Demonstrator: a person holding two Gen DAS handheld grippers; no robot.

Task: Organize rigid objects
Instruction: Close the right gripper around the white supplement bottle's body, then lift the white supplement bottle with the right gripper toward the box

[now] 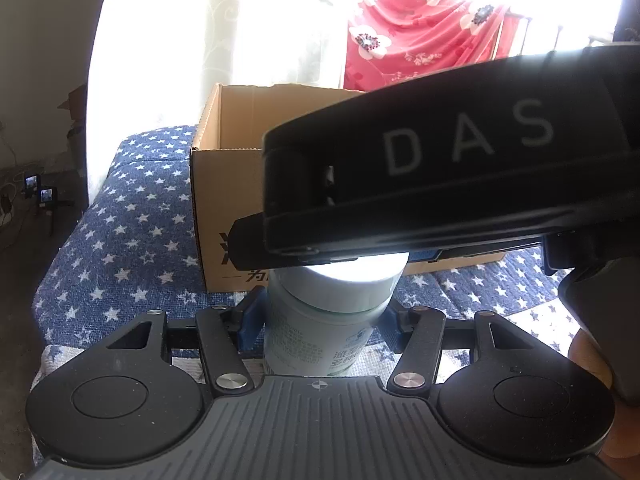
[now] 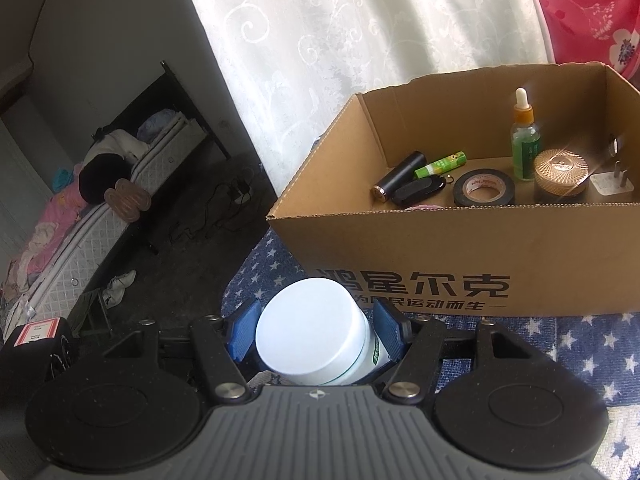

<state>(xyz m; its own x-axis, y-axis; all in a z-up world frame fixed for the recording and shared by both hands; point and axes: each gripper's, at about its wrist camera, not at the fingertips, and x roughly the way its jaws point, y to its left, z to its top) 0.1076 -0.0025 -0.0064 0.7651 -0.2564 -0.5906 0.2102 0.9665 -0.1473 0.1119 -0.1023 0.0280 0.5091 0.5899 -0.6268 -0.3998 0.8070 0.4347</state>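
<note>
Right wrist view, my entry: right hand-held gripper (image 2: pixel 316 332) clamped on white-capped bottle (image 2: pixel 314 328); left hand-held gripper (image 1: pixel 320 316) clamped on same bottle; cardboard box (image 2: pixel 460 248) just beyond

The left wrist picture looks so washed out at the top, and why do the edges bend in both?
Left wrist view: the window behind the cardboard box is overexposed to plain white, and the other claw's black body crossing in front is blurred. Right wrist view: evener light, with star glints on the gold jar lid. Both: the fisheye lens curves straight lines and leaves dark corners.
</note>
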